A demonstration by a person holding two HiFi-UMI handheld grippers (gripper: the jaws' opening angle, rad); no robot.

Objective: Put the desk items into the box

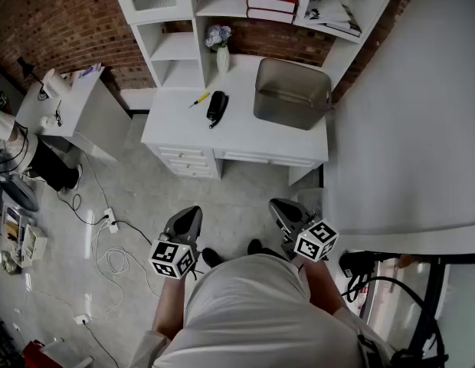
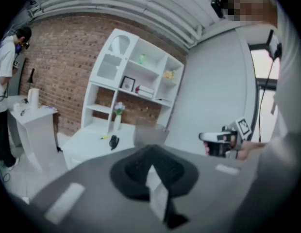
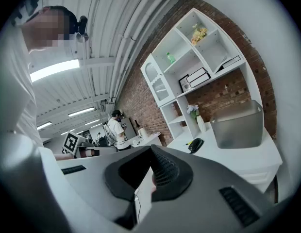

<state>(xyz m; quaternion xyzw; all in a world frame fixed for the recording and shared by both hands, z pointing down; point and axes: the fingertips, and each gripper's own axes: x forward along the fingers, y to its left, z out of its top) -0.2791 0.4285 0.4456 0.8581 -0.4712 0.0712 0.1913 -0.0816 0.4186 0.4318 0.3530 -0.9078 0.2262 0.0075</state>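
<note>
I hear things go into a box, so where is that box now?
In the head view the grey box sits on the right part of the white desk; a black item and a yellow pen lie to its left.

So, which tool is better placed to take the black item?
Left, likely: the left tool is shut, empty, on the side of the black item; the right tool is nearer the box.

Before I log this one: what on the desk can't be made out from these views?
grey box: its inside is dim in the head view, and its own wall hides it in both gripper views.
black item: too small in every view to identify.
yellow item: thin and too small; pen or tool, cannot tell.
</note>
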